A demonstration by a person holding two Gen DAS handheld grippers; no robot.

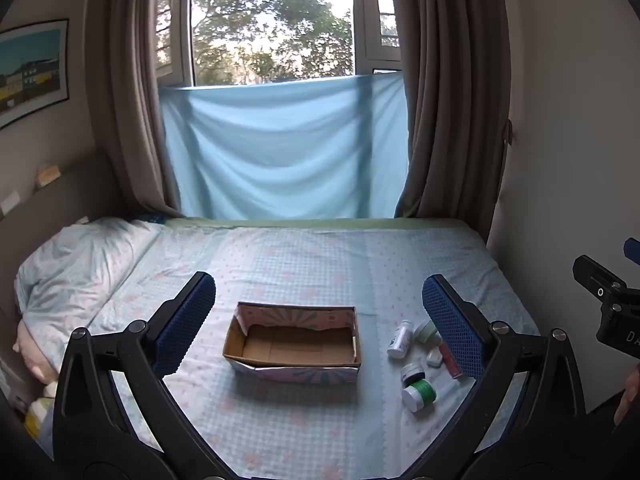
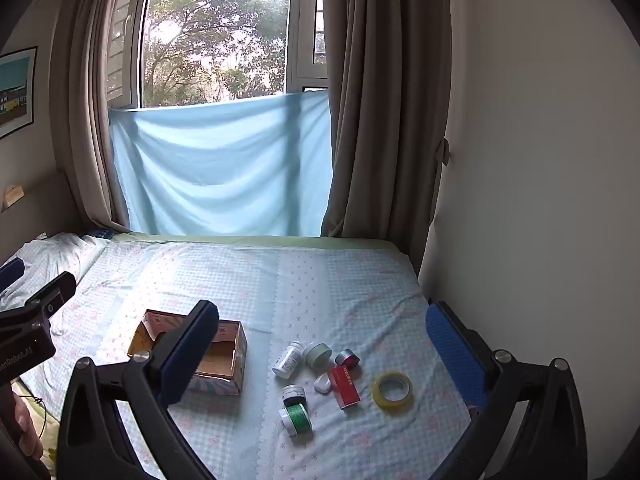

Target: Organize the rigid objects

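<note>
An open cardboard box (image 1: 294, 344) (image 2: 224, 354) with patterned sides sits on the bed, nothing visible inside. To its right lies a cluster: a white pill bottle (image 2: 288, 359), a pale green jar (image 2: 319, 354), a small red-and-silver tin (image 2: 347, 358), a red packet (image 2: 345, 386), a white capsule case (image 2: 322, 383), a black-lidded jar (image 2: 294, 395), a green-labelled bottle (image 2: 297, 420) and a yellow tape roll (image 2: 393, 390). My left gripper (image 1: 318, 320) hangs open above the box. My right gripper (image 2: 322, 344) hangs open above the cluster. Neither holds anything.
The bed (image 2: 312, 280) carries a light checked sheet, with a pillow (image 1: 80, 256) at the left. A wall (image 2: 540, 160) borders the right side. Brown curtains (image 2: 380, 100) and a hanging blue cloth (image 1: 284, 148) stand behind the bed. A hand (image 2: 24, 428) shows at the lower left.
</note>
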